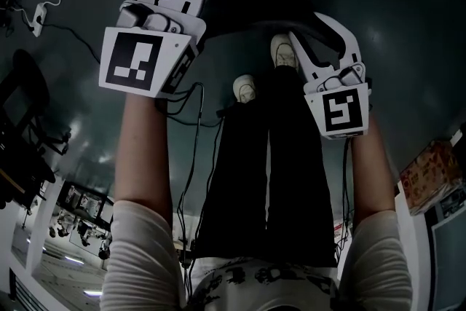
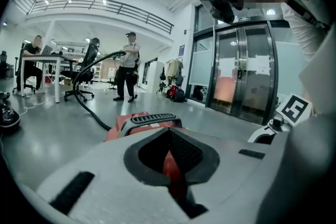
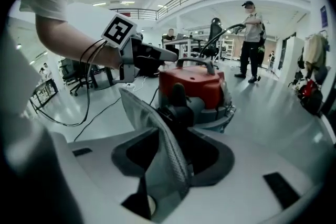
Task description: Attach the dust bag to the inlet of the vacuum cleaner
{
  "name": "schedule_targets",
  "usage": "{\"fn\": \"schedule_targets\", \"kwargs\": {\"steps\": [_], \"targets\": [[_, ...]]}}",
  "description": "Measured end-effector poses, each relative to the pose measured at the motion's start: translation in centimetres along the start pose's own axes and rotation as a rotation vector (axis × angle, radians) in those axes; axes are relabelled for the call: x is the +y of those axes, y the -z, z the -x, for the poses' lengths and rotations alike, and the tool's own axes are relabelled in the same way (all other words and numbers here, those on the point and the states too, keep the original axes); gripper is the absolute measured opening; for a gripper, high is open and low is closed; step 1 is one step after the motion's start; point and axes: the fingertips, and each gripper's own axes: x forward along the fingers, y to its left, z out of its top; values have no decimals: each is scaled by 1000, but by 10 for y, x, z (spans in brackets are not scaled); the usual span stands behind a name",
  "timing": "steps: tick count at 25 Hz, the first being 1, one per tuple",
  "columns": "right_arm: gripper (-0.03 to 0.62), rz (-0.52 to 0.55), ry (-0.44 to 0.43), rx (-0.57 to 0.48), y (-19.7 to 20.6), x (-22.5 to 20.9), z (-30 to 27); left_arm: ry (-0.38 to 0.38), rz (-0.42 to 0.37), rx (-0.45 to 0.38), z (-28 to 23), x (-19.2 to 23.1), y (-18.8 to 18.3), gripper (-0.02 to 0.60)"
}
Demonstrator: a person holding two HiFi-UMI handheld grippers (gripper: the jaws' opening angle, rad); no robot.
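Bag (image 3: 157, 139) loose, short of the vacuum (image 3: 194, 84)
My right gripper (image 3: 169, 128) gapes; the bag merely leans between its jaws, lower centre, so it may flop away. Left gripper (image 2: 170, 136) pinches a red vacuum part.

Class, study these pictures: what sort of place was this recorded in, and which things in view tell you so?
Probably a large open-plan office or lab hall. It has a desk with office chairs on a glossy floor, a railed mezzanine overhead, and tall glass doors.
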Motion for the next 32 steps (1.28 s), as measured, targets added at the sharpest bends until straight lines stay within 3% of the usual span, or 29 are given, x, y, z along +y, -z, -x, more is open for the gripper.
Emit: {"fn": "schedule_targets", "kwargs": {"steps": [6,7,8,12,18,24,28,32], "targets": [[133,-127,79,-129,-74,-17,56,-27,42,-73,28,-8,-66,3],[11,-147,115,-144,-88,-22,69,-26,62,-77,37,-11,-79,3],[0,-160,148,-164,-103,-28,82,-21,84,-80,46,-14,-91,3],[0,-168,215,-262,-166,-41,133,-29,123,-106,79,-24,-147,4],[0,-160,279,-315,-243,-42,218,-110,158,-182,144,-43,-253,4],[0,-171,317,-421,-327,-20,309,-227,210,-234,227,-79,-333,3],[0,-150,305,-483,-374,16,373,-232,203,-270,292,-115,-382,5],[0,-103,308,-514,-395,59,425,-236,176,-313,349,-145,-415,5]]}}
